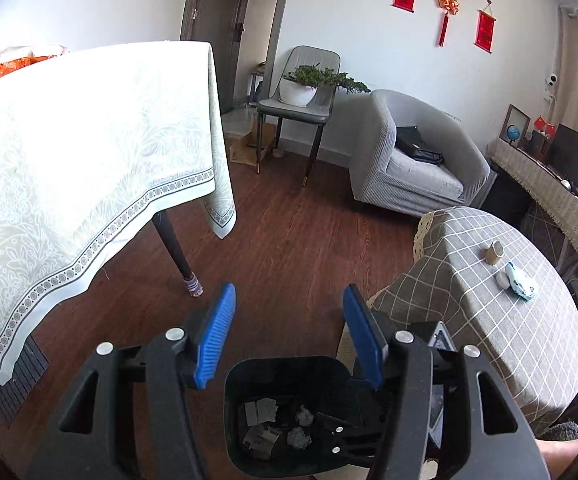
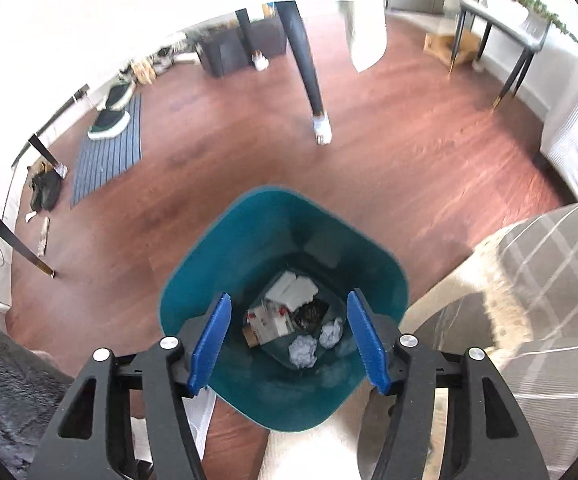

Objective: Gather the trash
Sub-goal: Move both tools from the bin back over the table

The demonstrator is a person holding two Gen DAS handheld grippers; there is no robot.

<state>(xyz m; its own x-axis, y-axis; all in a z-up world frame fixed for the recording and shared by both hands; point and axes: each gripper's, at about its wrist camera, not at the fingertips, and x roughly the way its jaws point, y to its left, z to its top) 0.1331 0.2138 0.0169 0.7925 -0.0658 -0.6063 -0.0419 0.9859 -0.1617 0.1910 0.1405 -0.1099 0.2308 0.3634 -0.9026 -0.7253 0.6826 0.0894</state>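
Observation:
A teal trash bin (image 2: 373, 264) stands on the wood floor, right below my right gripper (image 2: 289, 300), which is open and empty over its mouth. Inside lie crumpled paper balls (image 2: 303, 350) and flat paper scraps (image 2: 293, 290). In the left wrist view the same bin (image 1: 249, 376) looks dark, with paper balls (image 1: 299, 438) and scraps at the bottom. My left gripper (image 1: 287, 294) is open and empty, above and behind the bin. Part of the other gripper (image 1: 349, 436) reaches over the bin there.
A low table with a grey checked cloth (image 1: 489, 320) stands right of the bin and holds a small brown block (image 1: 494, 253) and a white-blue toy car (image 1: 521, 281). A dining table with a pale cloth (image 1: 69, 160) stands left. An armchair (image 1: 417, 160) and chair with plant (image 1: 301, 92) are behind.

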